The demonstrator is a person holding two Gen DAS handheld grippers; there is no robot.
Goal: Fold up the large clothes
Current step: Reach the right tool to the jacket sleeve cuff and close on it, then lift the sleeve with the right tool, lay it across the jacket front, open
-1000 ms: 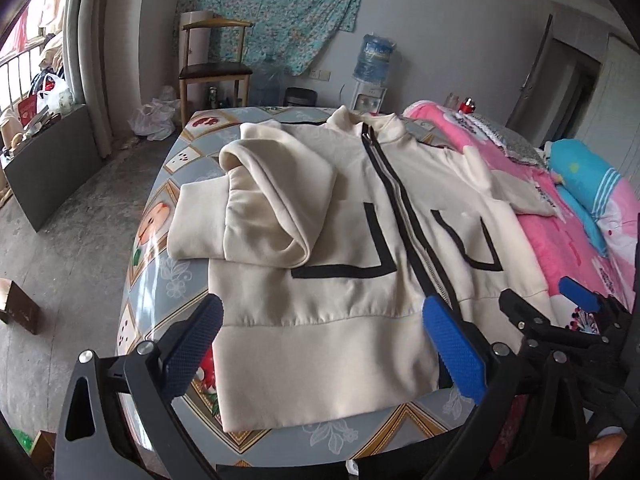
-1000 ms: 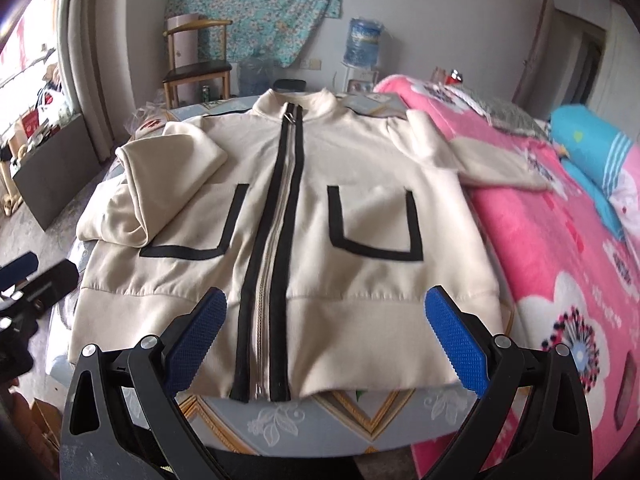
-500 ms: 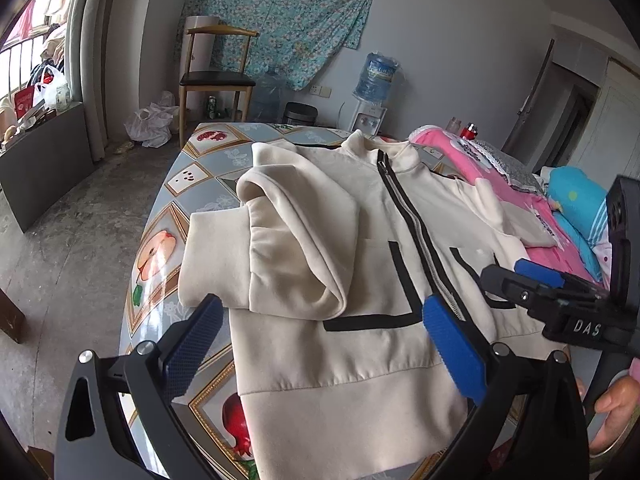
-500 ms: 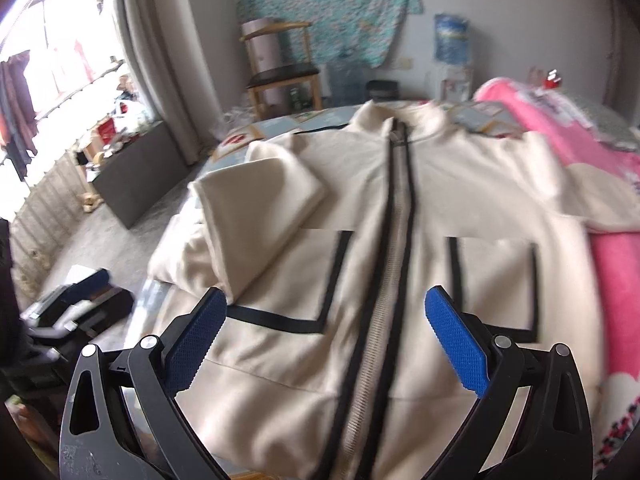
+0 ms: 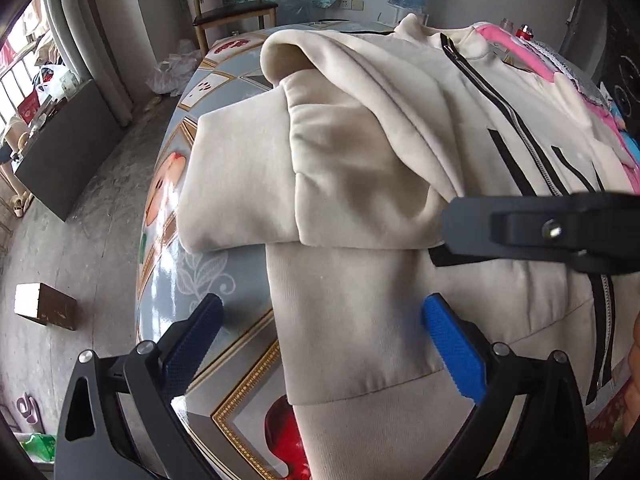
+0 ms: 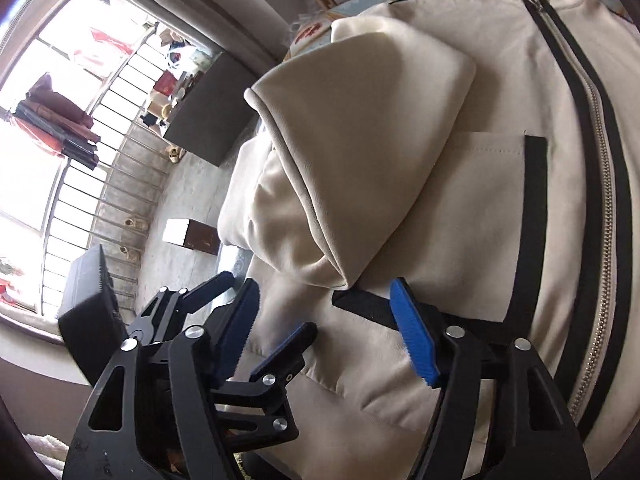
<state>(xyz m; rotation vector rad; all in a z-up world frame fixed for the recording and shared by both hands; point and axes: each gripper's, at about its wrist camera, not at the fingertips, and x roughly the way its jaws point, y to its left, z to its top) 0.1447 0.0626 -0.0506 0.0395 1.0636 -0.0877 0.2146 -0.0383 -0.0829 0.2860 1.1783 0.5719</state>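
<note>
Left wrist view: the left claw [image 5: 320, 344] points steeply down with its blue pads spread wide apart, nothing pinched. Between and just beyond them lies the side edge of the cream jacket [image 5: 360, 300], spread front up on the bench [image 5: 208, 276] with its patterned glossy cover. Ahead of the claw, the jacket's sleeve [image 5: 328, 152] is folded back across the chest. To the claw's right, one dark finger of the right claw [image 5: 540, 232] reaches in over the jacket, its tip at the sleeve cuff. Far right past the jacket, a pink bedspread [image 5: 524, 56] shows. Left of the claw, down on the floor, sits a small box [image 5: 44, 306].

Right wrist view: the right claw [image 6: 324, 332] hangs over the jacket [image 6: 460, 208] near the pocket's black trim [image 6: 532, 216]. Its jaws are closing, cloth below them but not yet pressed between the pads. The sleeve [image 6: 360, 152] end sits just ahead. The left claw [image 6: 266, 308] is close by on the left, spread apart.
</note>
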